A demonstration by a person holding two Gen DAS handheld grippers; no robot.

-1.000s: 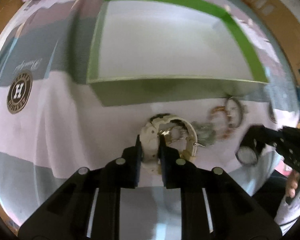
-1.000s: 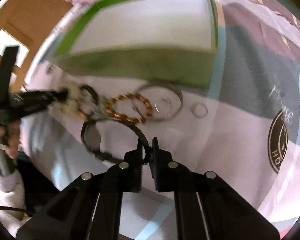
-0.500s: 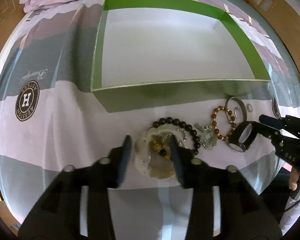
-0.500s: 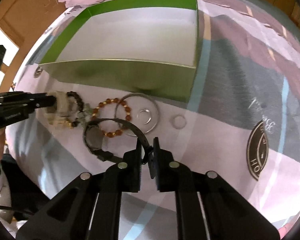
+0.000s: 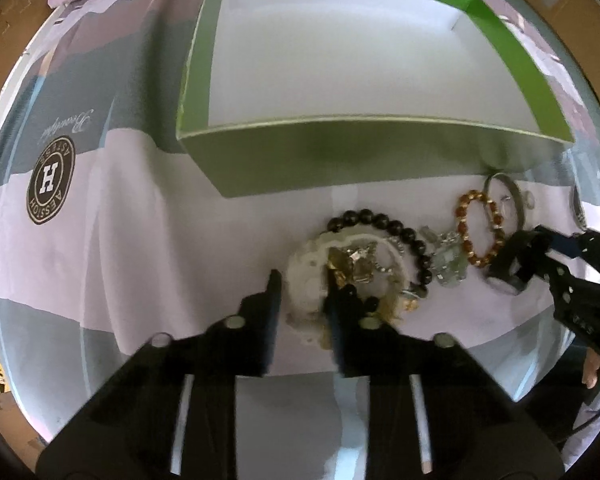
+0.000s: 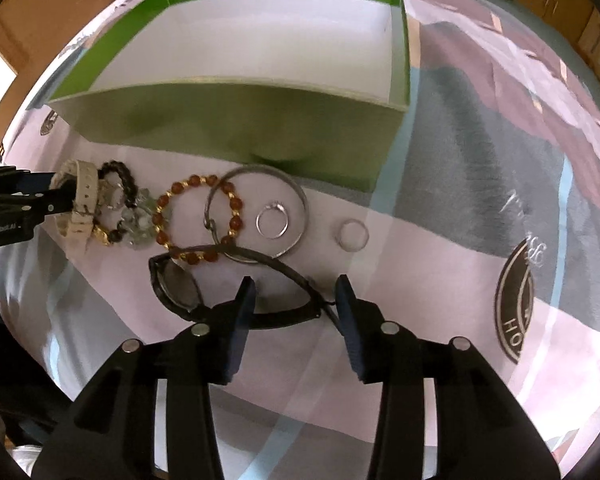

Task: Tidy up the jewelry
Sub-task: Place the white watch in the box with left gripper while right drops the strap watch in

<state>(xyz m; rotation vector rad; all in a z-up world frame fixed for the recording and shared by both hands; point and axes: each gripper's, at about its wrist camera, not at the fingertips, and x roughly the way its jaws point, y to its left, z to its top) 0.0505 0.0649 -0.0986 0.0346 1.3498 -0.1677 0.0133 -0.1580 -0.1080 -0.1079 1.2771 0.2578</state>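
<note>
1. Left wrist view: the left gripper (image 5: 303, 290) points steeply down at the bed (image 5: 132, 216). Its jaws have just been closing and now pinch the strap of the cream watch (image 5: 314, 276), probably so that piece can be lifted out of the tangle.
2. The watch lies among a black bead bracelet (image 5: 384, 224) and a small gold charm (image 5: 342, 266), all just in front of the empty green box (image 5: 340, 160). Keeping the heap that near the box makes each transfer short.
3. Right wrist view: the right gripper (image 6: 296, 292) has just been opening. Its jaws stand well apart and press on nothing, though the band of the black watch (image 6: 176, 280) runs between them.
4. Beyond it, the amber bead bracelet (image 6: 200, 216) overlaps the silver bangle (image 6: 298, 196), and a silver ring (image 6: 273, 222) lies inside the bangle. A clear ring (image 6: 353, 234) sits apart, easy to pick alone.
5. No jewelry is in the box yet.
</note>
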